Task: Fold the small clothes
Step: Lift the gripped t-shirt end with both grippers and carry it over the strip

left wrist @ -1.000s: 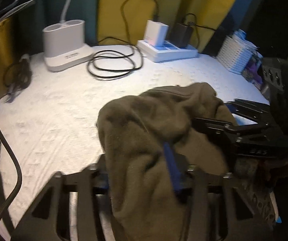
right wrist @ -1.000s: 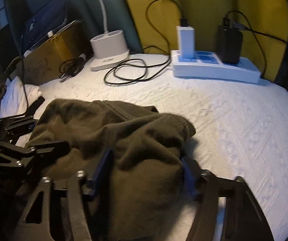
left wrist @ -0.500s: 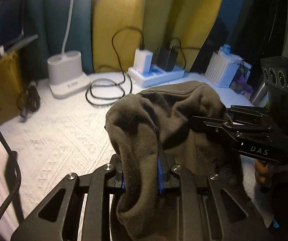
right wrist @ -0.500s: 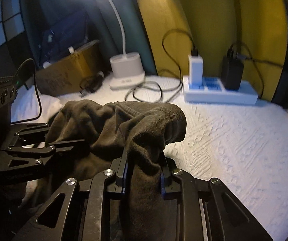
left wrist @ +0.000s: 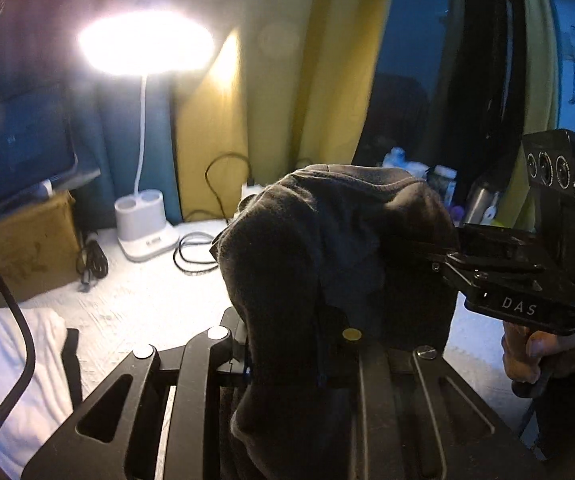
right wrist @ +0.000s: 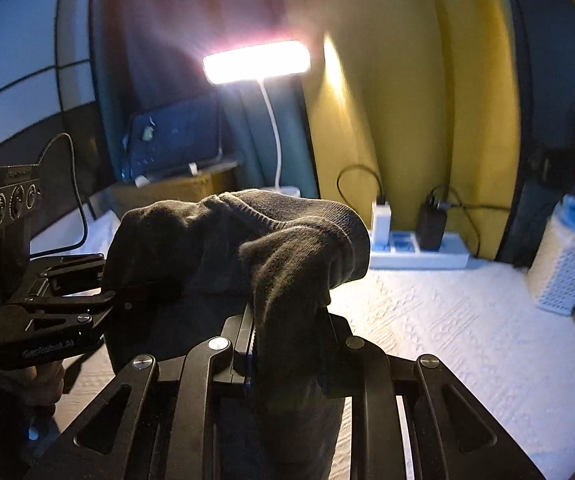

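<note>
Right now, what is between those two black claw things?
Only the dark cloth: it spans from the left gripper to the right gripper, each pinching a bunch. Both wrist views show this.

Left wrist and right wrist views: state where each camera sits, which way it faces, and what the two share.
Left wrist view: on the left tongs, facing forward over the white bedspread toward the lit lamp; its own fingers clamp the dark garment; the right tongs and a hand show.
Right wrist view: on the right tongs, facing the yellow curtain and power strip; the left tongs show.
Shared: garment, lamp, bedspread.
</note>
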Demonstrator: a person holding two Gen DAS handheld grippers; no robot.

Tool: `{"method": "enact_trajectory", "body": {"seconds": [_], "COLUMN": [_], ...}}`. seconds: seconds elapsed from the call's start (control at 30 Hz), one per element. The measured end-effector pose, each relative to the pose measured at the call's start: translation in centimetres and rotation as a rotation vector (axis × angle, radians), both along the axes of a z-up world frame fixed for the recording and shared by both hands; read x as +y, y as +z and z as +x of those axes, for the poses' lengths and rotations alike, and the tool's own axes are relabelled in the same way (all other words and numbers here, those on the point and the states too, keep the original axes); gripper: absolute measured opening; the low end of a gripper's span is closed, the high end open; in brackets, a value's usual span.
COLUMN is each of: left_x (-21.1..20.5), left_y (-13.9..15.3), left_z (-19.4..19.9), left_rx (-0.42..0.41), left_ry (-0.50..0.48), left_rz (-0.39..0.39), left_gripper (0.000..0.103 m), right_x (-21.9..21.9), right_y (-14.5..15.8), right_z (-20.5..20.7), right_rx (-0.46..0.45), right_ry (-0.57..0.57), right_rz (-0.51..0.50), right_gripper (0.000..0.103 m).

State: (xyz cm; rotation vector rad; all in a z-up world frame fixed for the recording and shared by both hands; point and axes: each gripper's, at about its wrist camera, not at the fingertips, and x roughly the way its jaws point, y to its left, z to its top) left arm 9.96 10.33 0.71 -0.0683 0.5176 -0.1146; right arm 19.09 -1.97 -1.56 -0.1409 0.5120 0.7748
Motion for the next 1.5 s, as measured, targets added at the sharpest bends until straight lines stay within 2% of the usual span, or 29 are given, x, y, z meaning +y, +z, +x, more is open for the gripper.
{"method": "enact_trajectory", "body": {"seconds": [0.5,0.9,1.23,1.5], "left_x": [-1.6,0.2,2.4,4.3], "left_y": [6.3,9.2,9.8,8.2], "left_z": [-8.6,-14.4,-18.7,-20.4], "left_rx": [-0.207,-0.317,-0.343,-0.305], "left_ry": [0.011,0.072,0.145,0.198], "left_rz": [0.054,0.092,0.130,0.124], "left_gripper": [0.020,0.019,0.019,0.019], "right_x": [-1.0,0.9,4.1,6.5], "right_y": [7.2,10.8,12.1,10.3], "right_z": [-9.7,-15.6,-20.3,-21.5], "right_rx": [-0.231,-0.339,-0.380,-0.337], "right_ry": [0.032,0.099,0.198,0.257], "right_rz": [0.051,0.092,0.103,0.076], "right_gripper": [0.023,0.022,0.022,0.022]}}
